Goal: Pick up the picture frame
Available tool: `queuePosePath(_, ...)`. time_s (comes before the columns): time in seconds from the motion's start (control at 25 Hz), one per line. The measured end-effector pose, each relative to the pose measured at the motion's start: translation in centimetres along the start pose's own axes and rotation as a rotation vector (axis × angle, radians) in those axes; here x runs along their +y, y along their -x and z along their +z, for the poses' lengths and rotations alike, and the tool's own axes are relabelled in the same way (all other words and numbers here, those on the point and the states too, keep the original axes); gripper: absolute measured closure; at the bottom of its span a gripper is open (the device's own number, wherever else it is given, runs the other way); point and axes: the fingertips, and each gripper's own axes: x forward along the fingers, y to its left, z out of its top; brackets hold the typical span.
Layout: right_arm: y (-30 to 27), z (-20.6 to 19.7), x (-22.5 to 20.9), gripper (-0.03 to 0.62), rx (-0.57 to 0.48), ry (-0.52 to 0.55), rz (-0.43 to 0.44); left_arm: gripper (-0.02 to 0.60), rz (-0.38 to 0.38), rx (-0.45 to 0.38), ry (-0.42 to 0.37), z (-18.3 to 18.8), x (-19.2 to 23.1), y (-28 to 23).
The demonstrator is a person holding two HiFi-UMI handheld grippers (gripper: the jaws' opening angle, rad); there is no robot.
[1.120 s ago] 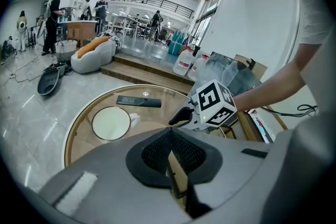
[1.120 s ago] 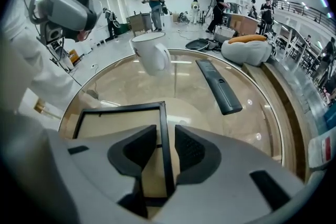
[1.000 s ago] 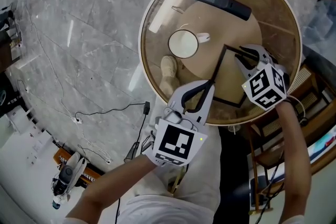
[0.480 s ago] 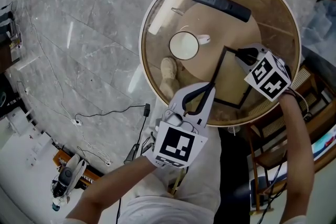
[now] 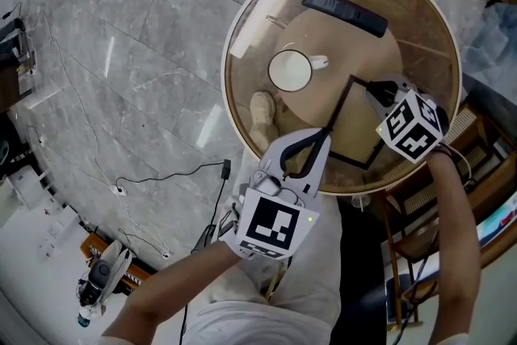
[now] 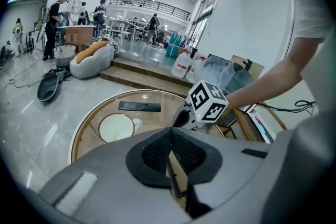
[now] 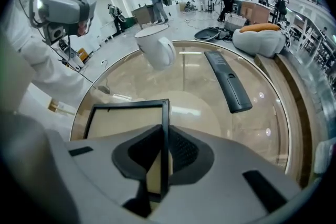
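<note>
The frame (image 5: 340, 113) is lying flat on the table (image 5: 225, 73), pinched on opposite sides, likely so it comes up level. The left gripper (image 5: 324, 133) is clamping the near edge. The right gripper (image 5: 376, 86), jaws just closing, is biting the far edge, pointing steeply down.

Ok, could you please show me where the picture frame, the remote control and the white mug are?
picture frame (image 7: 127, 104), right gripper view, on its black top bar.
remote control (image 5: 345, 12), head view, on the middle of its body.
white mug (image 5: 290, 70), head view, inside its open top.
</note>
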Motion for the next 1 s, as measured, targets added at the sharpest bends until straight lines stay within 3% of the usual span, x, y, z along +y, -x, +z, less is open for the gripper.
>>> queuePosePath(0.52, 8.0, 2.7, 1.8, 0.559, -0.156, -0.127, -0.211, 0.578, 0.0, -0.022, -0.051, 2.0, -1.3, 3.7)
queuePosePath(1.0, 22.4, 7.4, 6.2, 0.559, -0.308, -0.233, -0.453, 0.578, -0.002, -0.103, -0.109, 8.6, -4.5, 12.1)
